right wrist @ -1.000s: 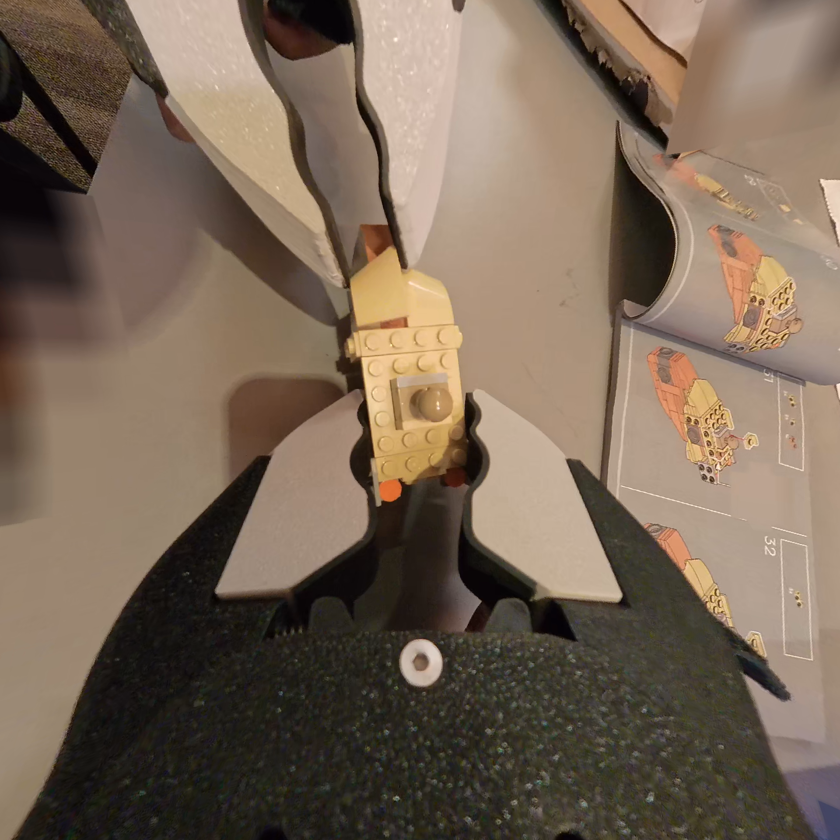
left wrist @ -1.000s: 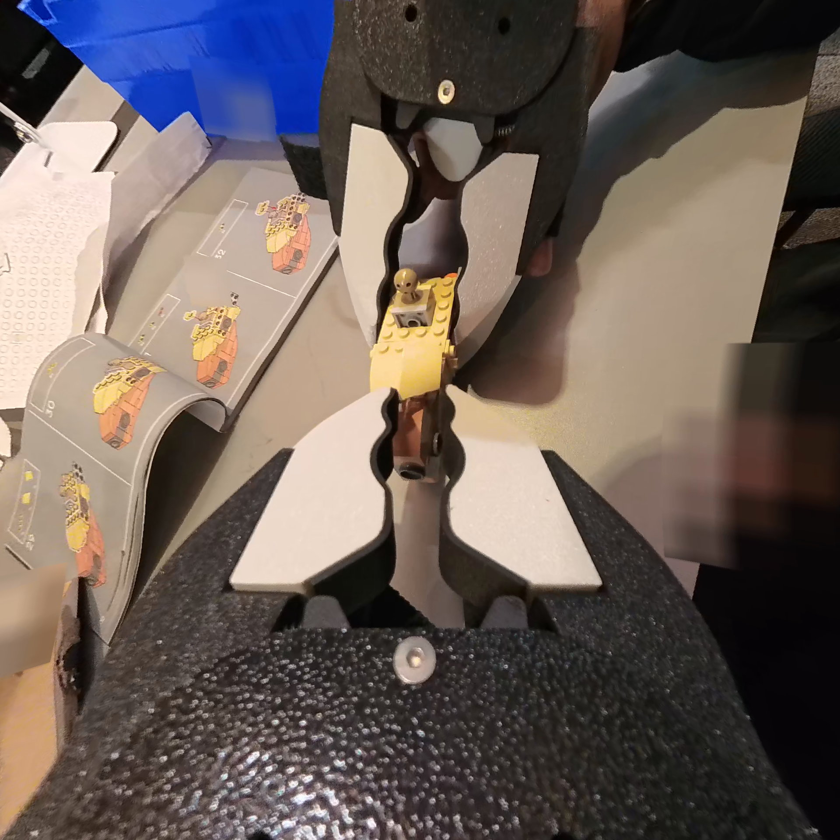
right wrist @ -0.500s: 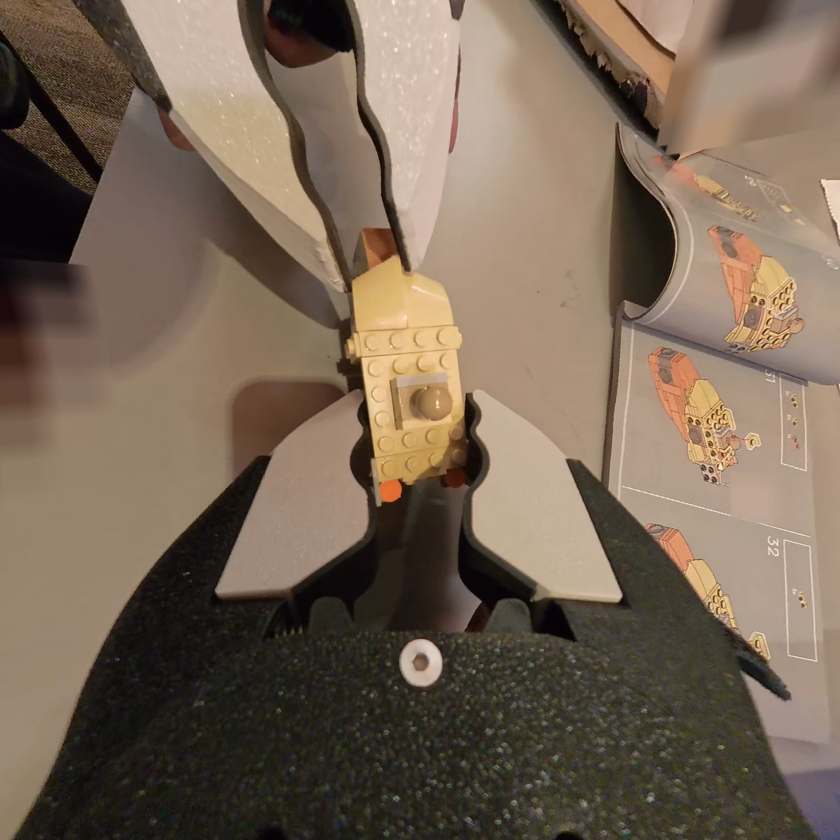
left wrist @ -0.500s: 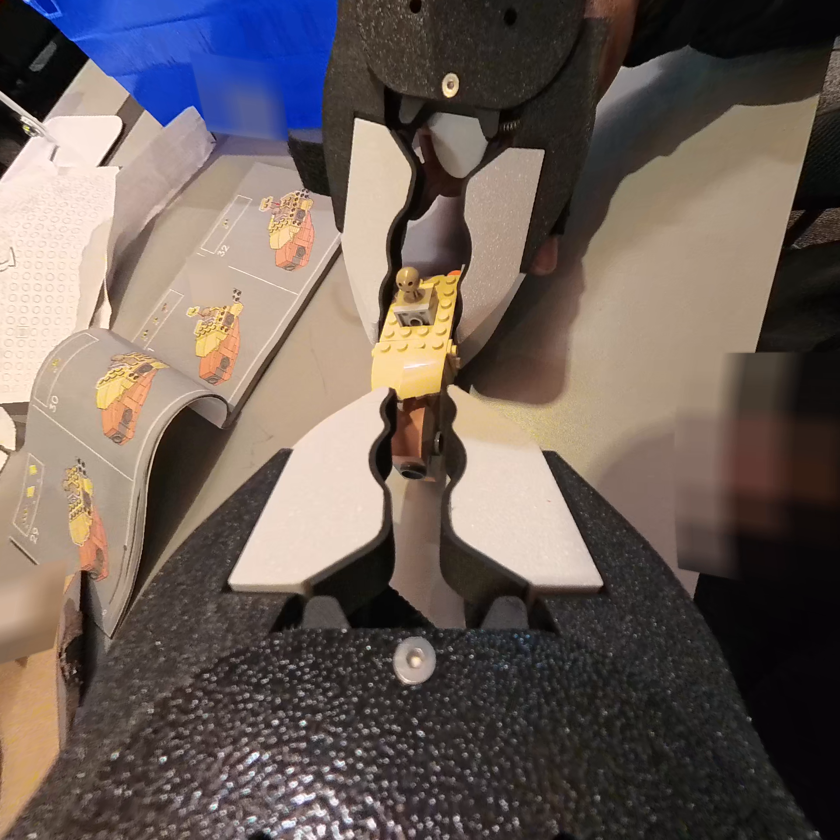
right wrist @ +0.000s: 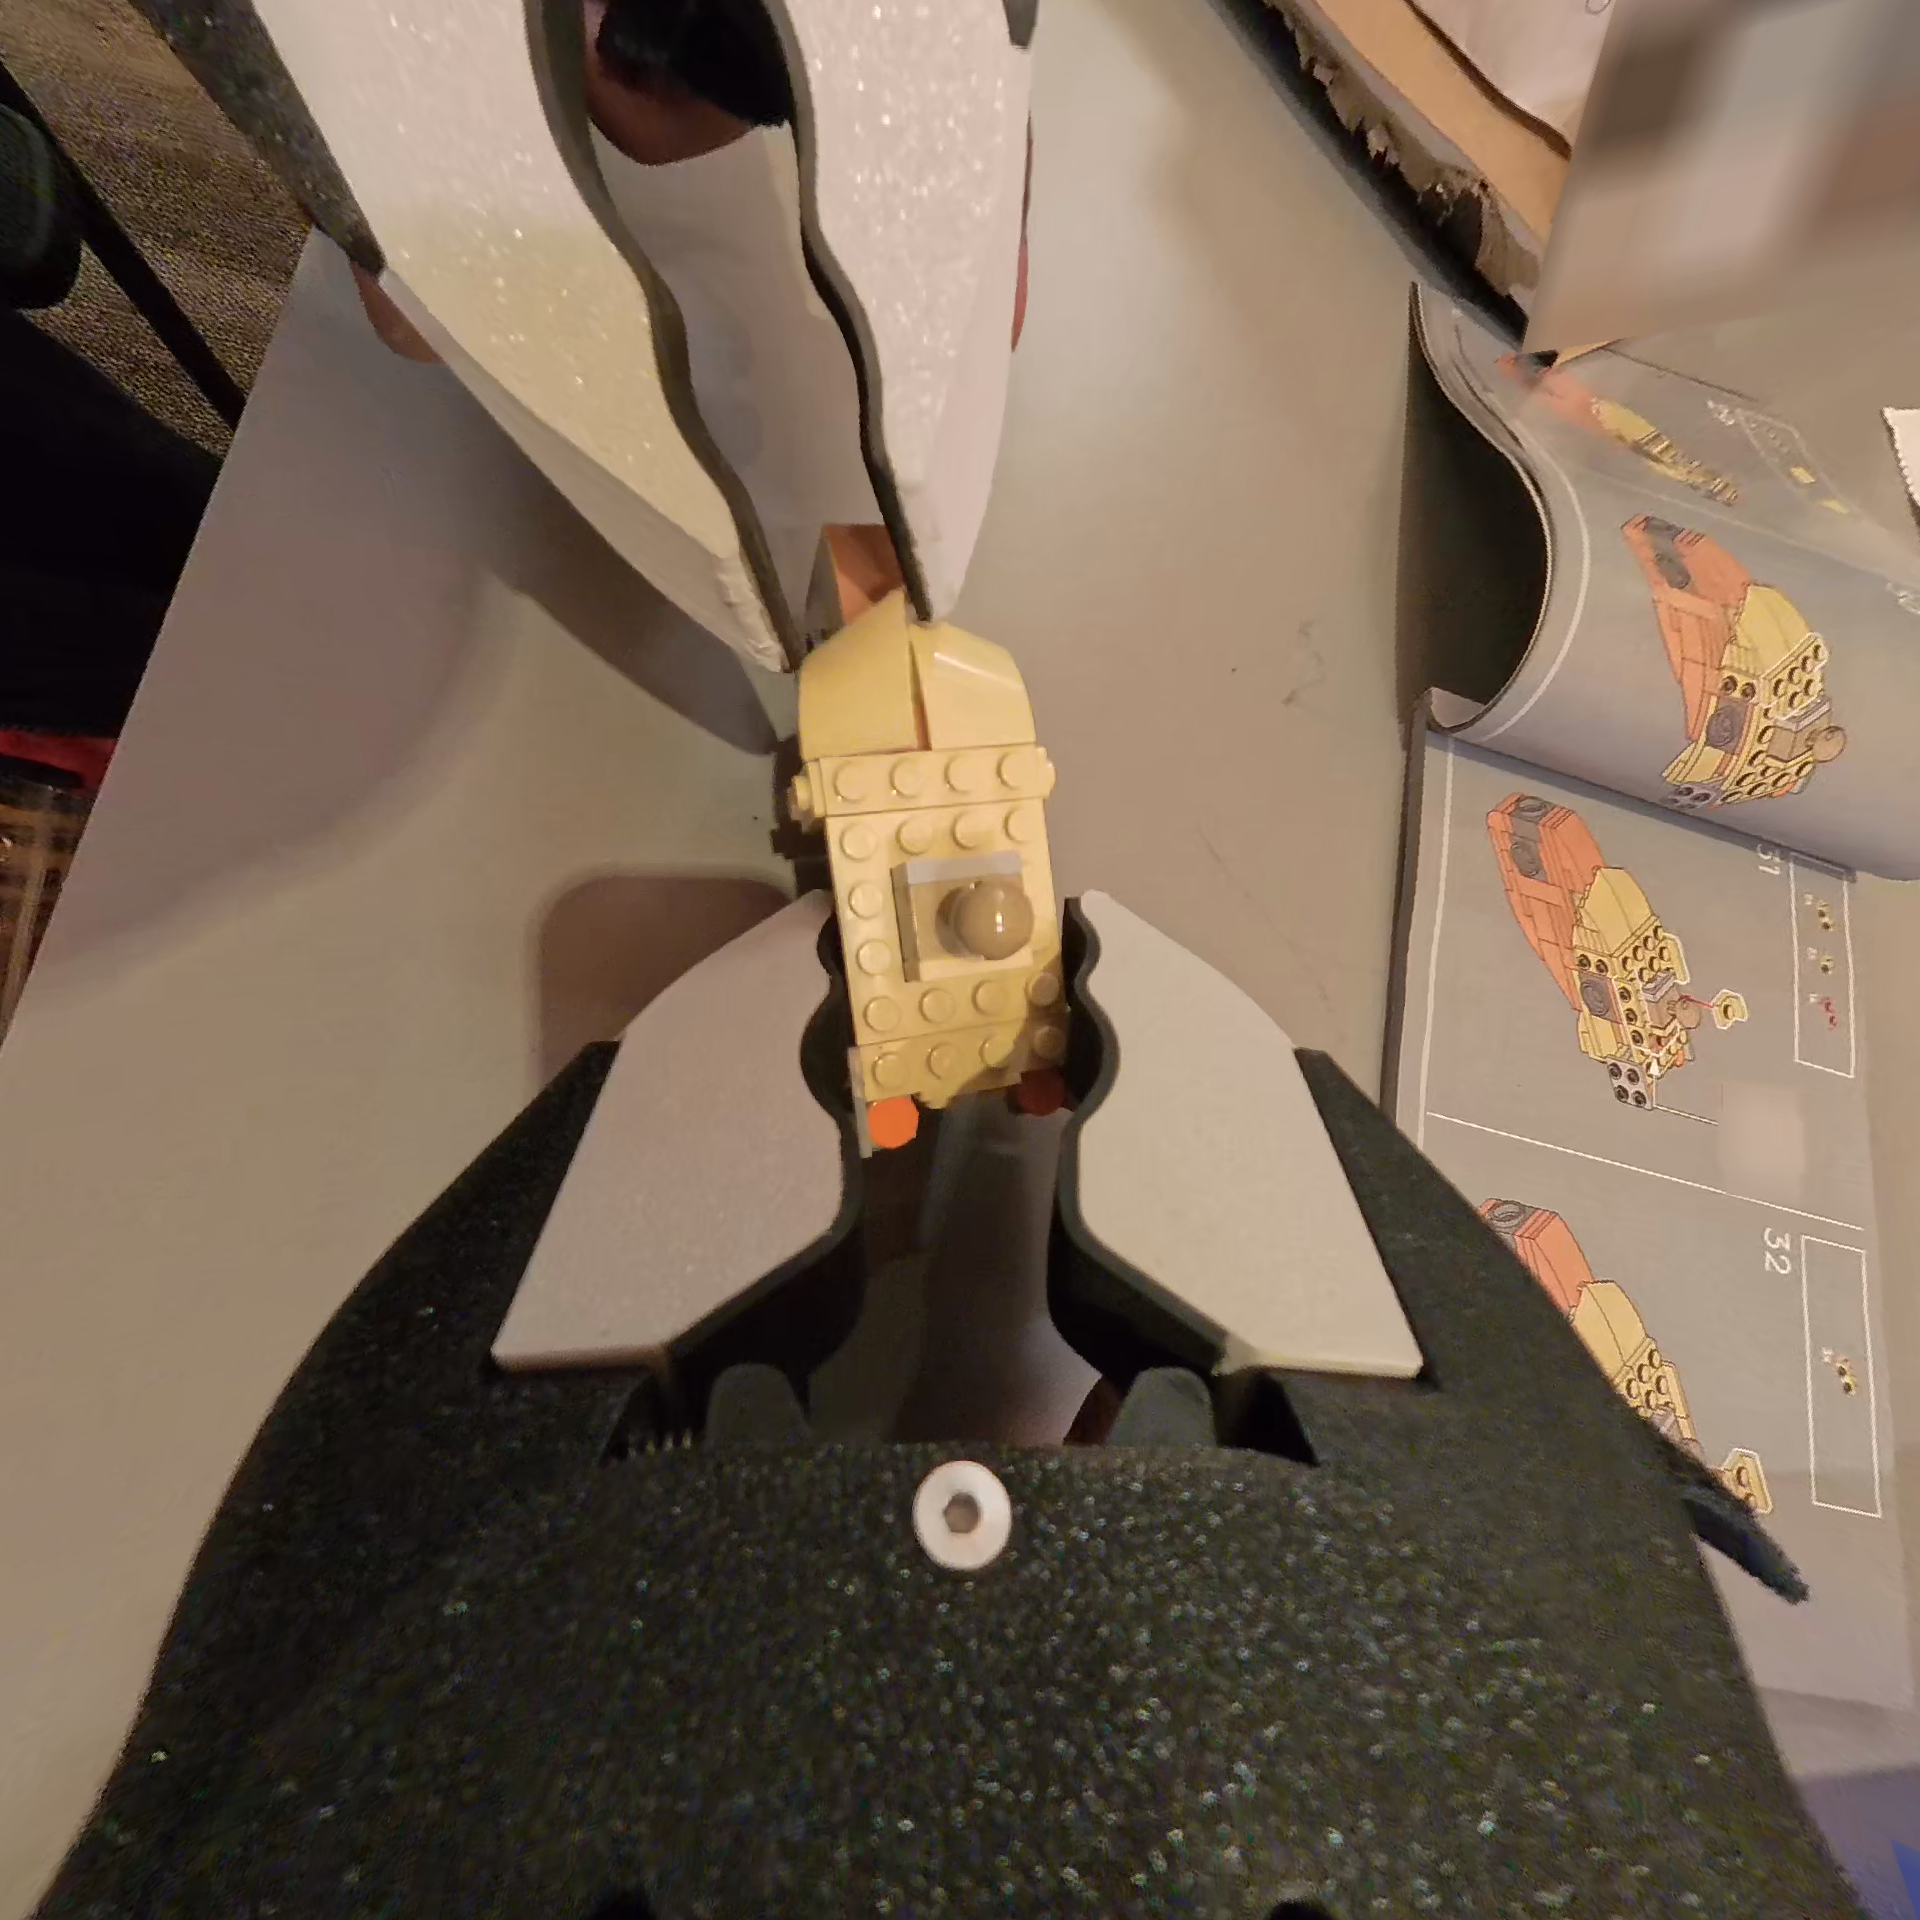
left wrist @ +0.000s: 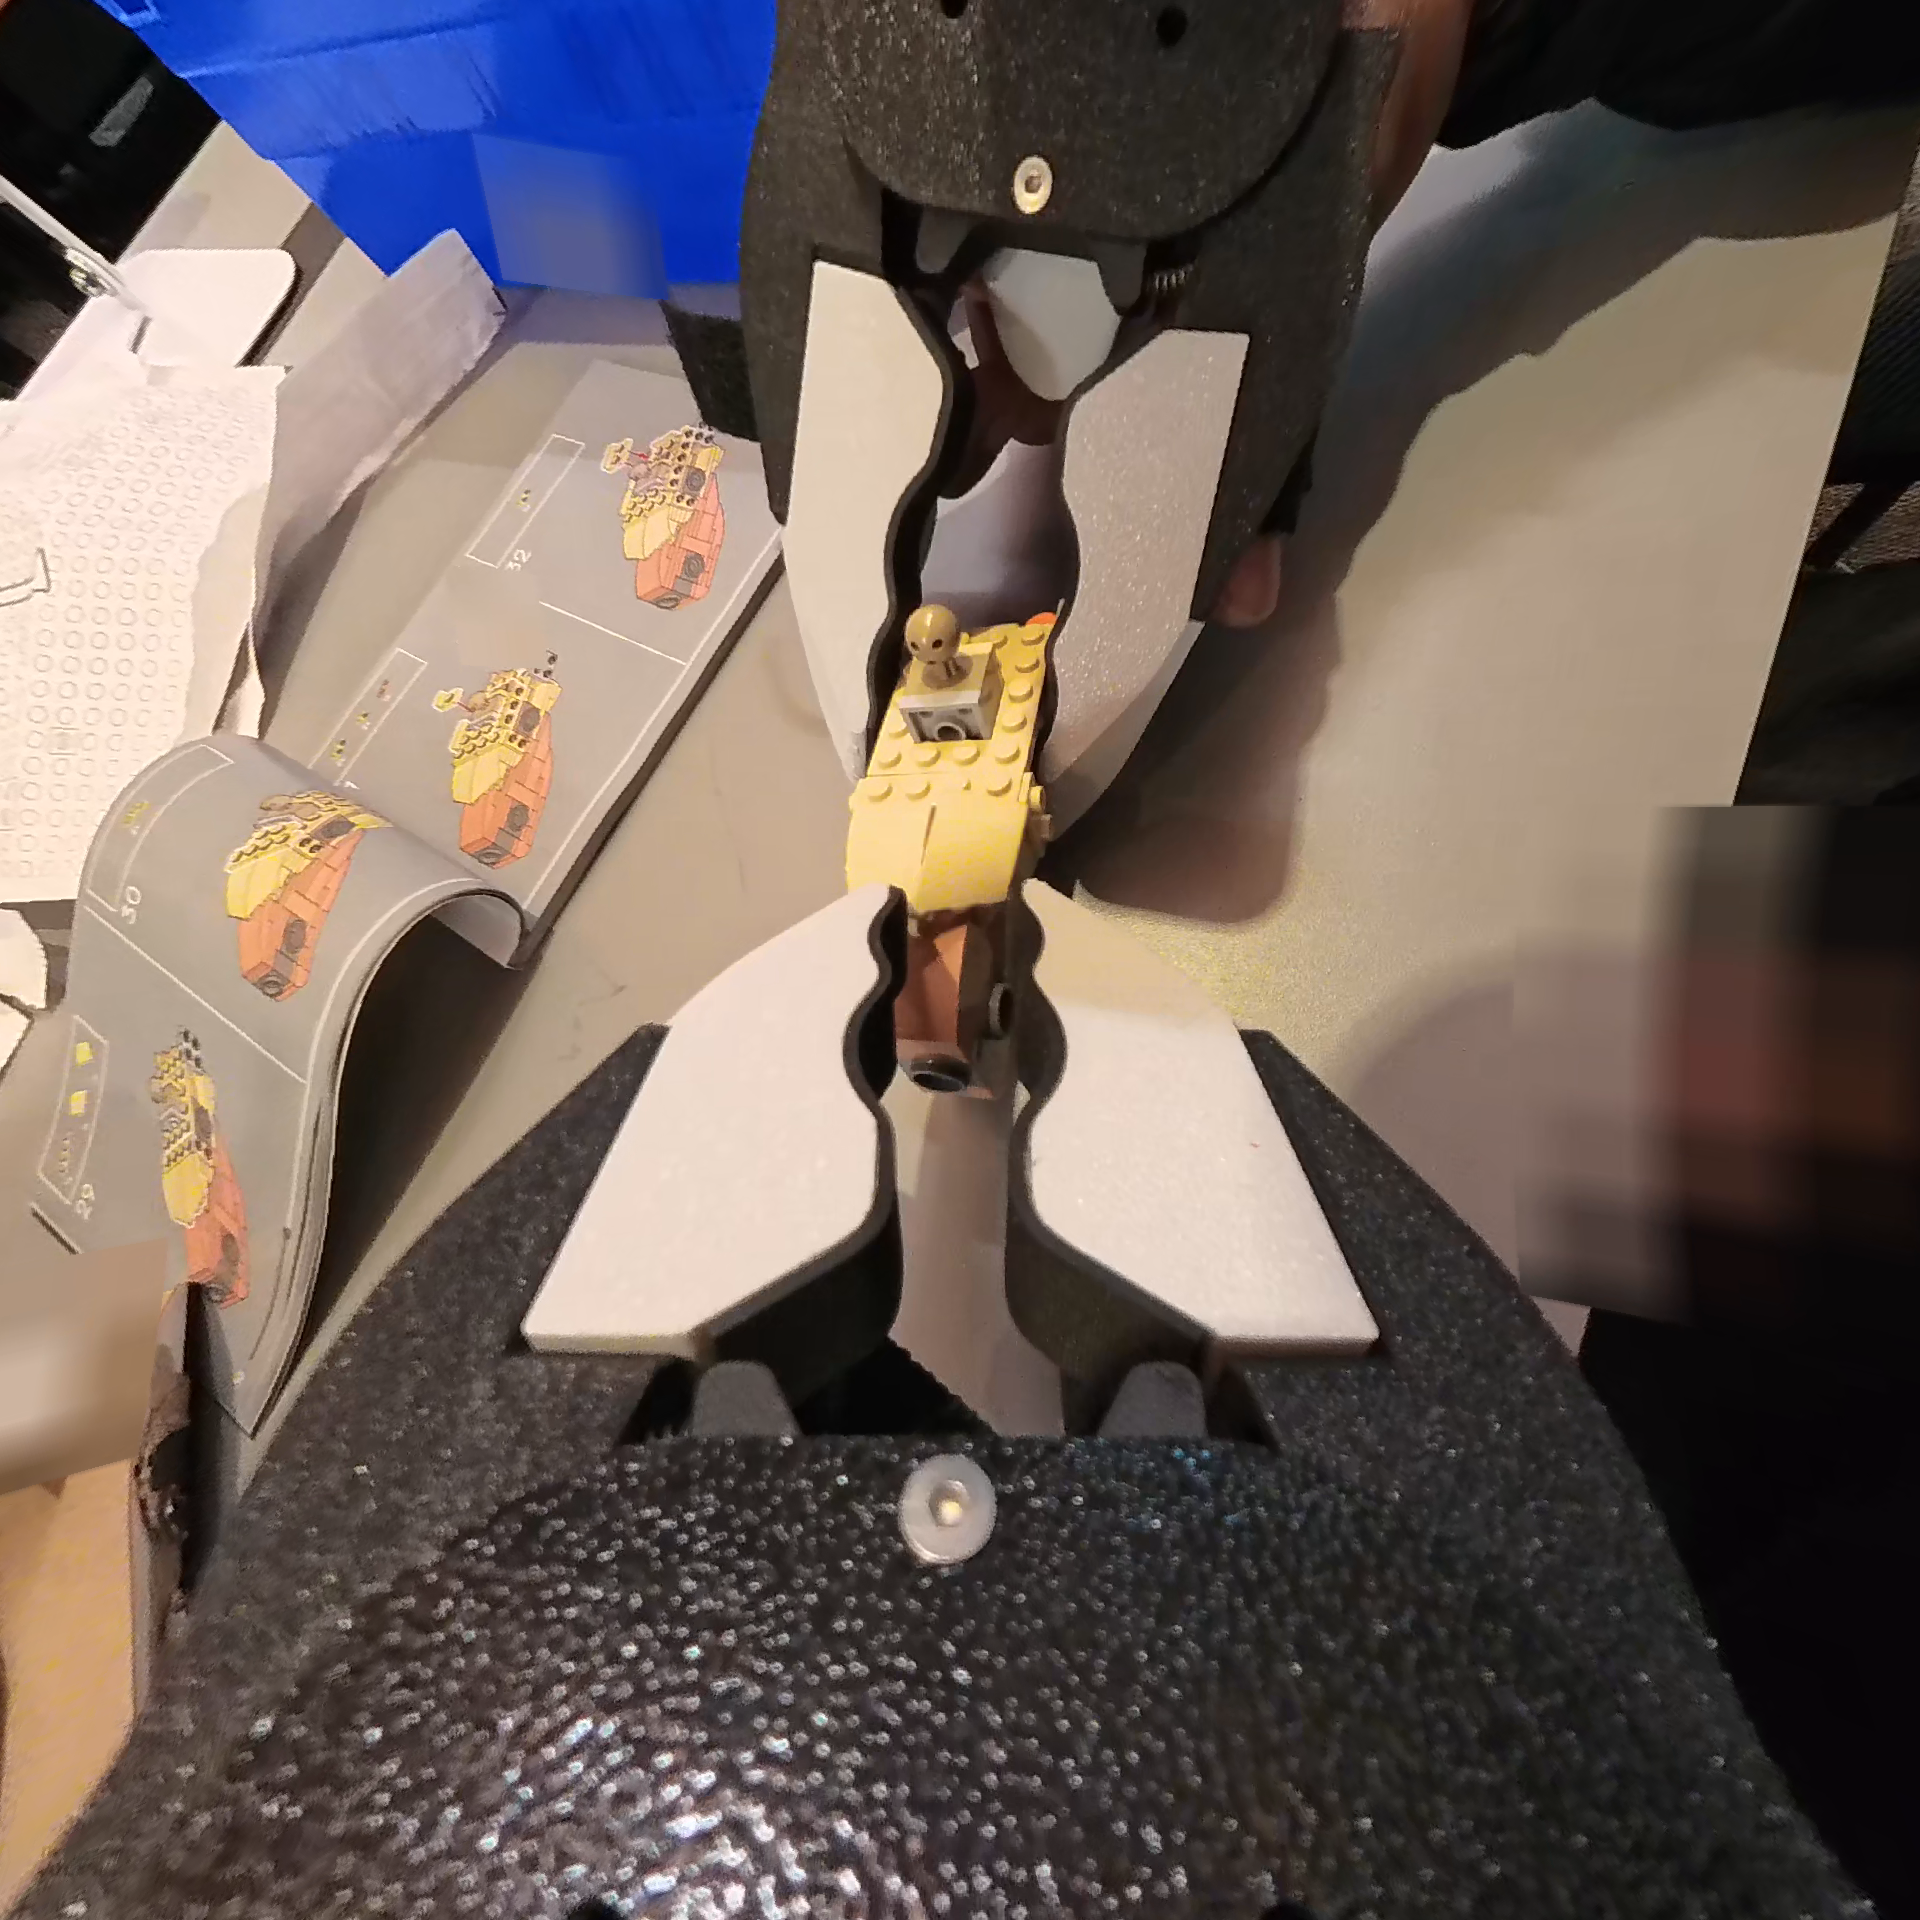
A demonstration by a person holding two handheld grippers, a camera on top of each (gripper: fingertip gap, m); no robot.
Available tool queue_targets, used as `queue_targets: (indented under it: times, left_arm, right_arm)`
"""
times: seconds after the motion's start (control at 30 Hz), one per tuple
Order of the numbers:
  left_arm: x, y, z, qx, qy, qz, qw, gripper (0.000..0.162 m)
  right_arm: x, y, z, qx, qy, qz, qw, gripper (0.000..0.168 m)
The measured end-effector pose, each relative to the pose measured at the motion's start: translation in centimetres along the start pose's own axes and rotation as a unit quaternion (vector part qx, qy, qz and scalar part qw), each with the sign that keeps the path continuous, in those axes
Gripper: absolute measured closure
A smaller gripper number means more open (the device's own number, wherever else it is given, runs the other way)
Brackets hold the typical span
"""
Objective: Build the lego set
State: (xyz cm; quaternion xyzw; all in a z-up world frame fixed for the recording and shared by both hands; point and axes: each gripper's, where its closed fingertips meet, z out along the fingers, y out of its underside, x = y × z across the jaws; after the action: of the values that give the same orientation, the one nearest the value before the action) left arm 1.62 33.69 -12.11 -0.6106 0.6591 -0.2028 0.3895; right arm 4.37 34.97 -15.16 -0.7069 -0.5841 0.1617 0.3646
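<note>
A small lego model (left wrist: 940, 831) with a tan studded top, a brown-orange lower hull and an olive ball-topped piece (left wrist: 932, 636) on a grey tile is held in the air between both grippers. My left gripper (left wrist: 951, 935) is shut on the model's brown end. My right gripper (left wrist: 961, 769) comes in from the far side and is shut on the tan studded end. In the right wrist view, the right gripper (right wrist: 948, 914) clamps the studded sides of the model (right wrist: 914, 707), and the left gripper (right wrist: 847, 623) pinches the brown tip from above.
An open grey instruction booklet (left wrist: 416, 831) lies on the grey table (left wrist: 1455, 623) to the left; it also shows in the right wrist view (right wrist: 1662, 935). A blue bin (left wrist: 468, 104) and white dotted sheets (left wrist: 104, 520) sit at the far left. A torn cardboard edge (right wrist: 1455, 135) is beyond the booklet. Some 5 cm of space lies between my two pairs of fingers.
Both grippers keep their hold on the model. Only a slight drift of the views, no visible change in grip or in the model.
</note>
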Motion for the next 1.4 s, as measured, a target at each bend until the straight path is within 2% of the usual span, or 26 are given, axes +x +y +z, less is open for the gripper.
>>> queue_targets:
  times: [1.4]
  left_arm:
    - [0.08,-0.06,-0.08,-0.021,-0.027,-0.077,0.996,0.145]
  right_arm:
    - [-0.2,0.01,-0.04,0.002,-0.005,0.004,1.0,0.13]
